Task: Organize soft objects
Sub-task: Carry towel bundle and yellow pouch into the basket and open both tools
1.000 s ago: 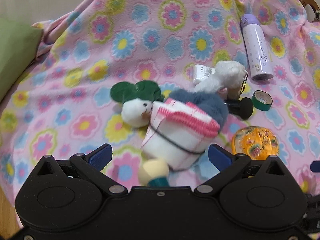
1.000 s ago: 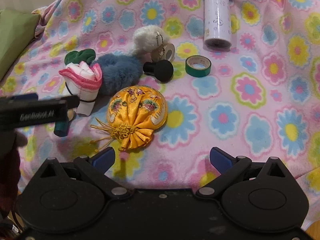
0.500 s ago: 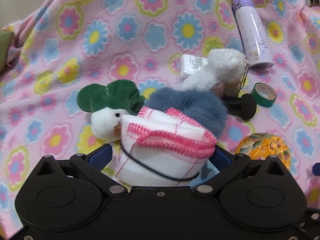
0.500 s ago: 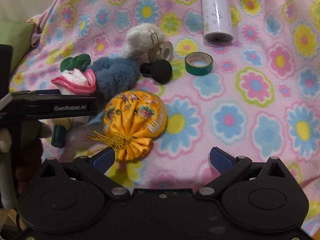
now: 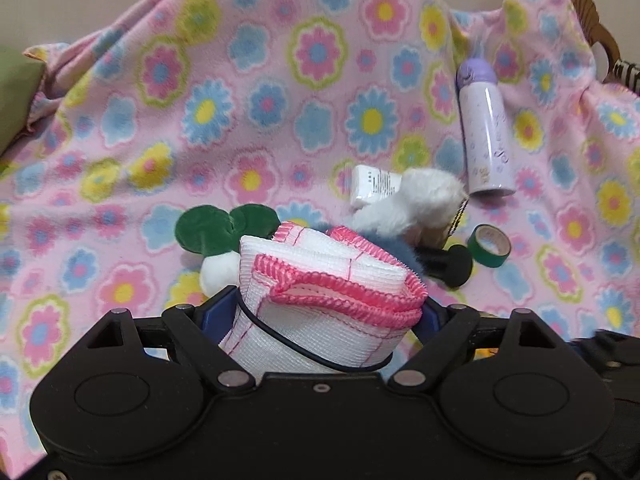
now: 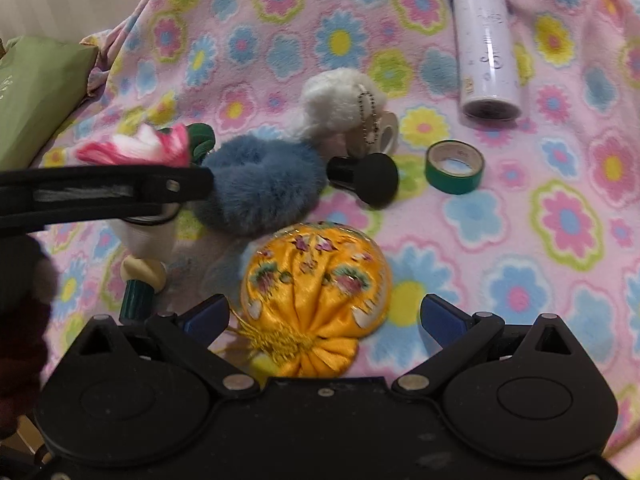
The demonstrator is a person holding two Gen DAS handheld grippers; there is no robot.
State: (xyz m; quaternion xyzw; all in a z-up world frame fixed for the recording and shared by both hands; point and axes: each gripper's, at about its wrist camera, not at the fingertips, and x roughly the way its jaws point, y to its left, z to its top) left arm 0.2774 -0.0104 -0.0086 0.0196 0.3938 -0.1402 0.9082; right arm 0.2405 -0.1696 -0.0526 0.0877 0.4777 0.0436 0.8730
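Note:
A rolled white cloth with pink trim (image 5: 320,300), bound by a black band, sits between the blue pads of my left gripper (image 5: 320,312). The jaws are closing and both pads press its sides. Behind it lie a green and white plush (image 5: 216,232), a blue fluffy scrunchie (image 6: 260,184) and a white furry keychain plush (image 6: 336,100). My right gripper (image 6: 324,316) stands open low over a yellow embroidered satin pouch (image 6: 316,280), which lies between its fingers without touching the pads.
Everything rests on a pink flowered blanket (image 6: 520,240). A purple bottle (image 6: 488,48), a green tape roll (image 6: 454,166), a black knob (image 6: 368,178) and a cream and teal peg (image 6: 142,280) lie around. A green cushion (image 6: 36,88) sits at the left.
My left gripper moved in over the white and pink cloth, and its jaws narrowed onto it. The right gripper came closer to the yellow pouch, which now lies between its fingers.

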